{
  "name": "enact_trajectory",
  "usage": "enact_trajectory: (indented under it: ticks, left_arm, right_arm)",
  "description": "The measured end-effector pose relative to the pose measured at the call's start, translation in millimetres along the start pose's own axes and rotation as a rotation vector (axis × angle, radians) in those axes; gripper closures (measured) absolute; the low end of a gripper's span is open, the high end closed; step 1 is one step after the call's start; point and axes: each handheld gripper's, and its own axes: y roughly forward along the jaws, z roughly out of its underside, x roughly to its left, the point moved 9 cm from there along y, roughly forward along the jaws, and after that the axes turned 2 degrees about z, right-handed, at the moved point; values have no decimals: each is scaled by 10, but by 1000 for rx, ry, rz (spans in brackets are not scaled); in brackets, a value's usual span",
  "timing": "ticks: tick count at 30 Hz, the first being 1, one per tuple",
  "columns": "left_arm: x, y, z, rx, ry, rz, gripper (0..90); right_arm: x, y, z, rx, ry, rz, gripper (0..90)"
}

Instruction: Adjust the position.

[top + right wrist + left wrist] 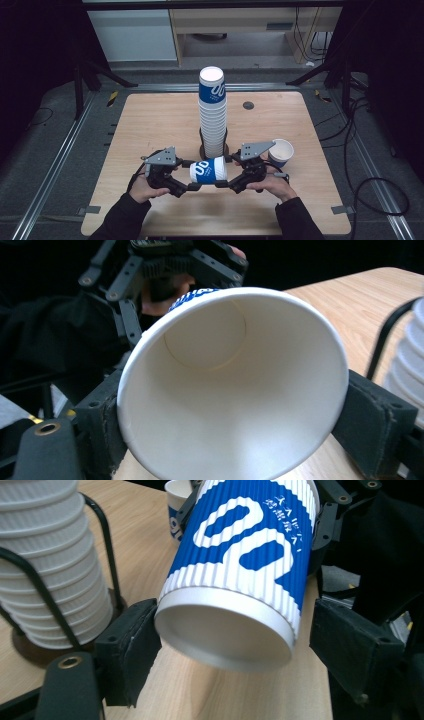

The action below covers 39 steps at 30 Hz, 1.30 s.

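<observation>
A blue-and-white ribbed paper cup (209, 170) lies on its side in the air between my two grippers, just in front of the cup stack. My right gripper (226, 172) is shut on its mouth end; in the right gripper view both pads press the white rim of the cup (235, 390). My left gripper (189, 175) is open around the base. In the left gripper view the cup's bottom (225, 630) faces the camera, the left pad (130, 645) touches it, and a narrow gap separates it from the right pad (350, 645).
A tall stack of the same cups (213, 115) stands in a black wire holder (202, 145) at the table's middle. One loose cup (281, 151) stands upright to the right of my right gripper. The wooden table (150, 120) has bare room at left and back.
</observation>
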Motion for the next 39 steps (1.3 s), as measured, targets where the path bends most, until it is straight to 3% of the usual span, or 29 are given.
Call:
enact_trajectory:
  ticks: [6, 13, 16, 22, 26, 31, 35, 39]
  left_arm:
    - [76, -19, 56, 55, 16, -58, 163]
    - [74, 91, 174, 160, 50, -83, 135]
    - [43, 163, 223, 208, 78, -86, 136]
    - [-13, 279, 321, 298, 126, -88, 152]
    - [-37, 296, 341, 304, 130, -61, 236]
    - [-37, 296, 336, 287, 120, -43, 248]
    - [-12, 260, 289, 243, 102, -53, 254]
    - [58, 185, 240, 189, 58, -66, 255]
  right_arm:
    - [-49, -24, 43, 44, -17, 41, 151]
    - [-55, 84, 155, 142, -32, 73, 151]
    - [-25, 148, 202, 177, -40, 65, 150]
    - [60, 230, 224, 192, -44, 21, 150]
    - [86, 258, 242, 206, -43, 9, 147]
    - [90, 257, 237, 202, -35, 4, 138]
    - [62, 243, 180, 162, -30, 23, 117]
    - [-8, 158, 71, 90, -14, 63, 95]
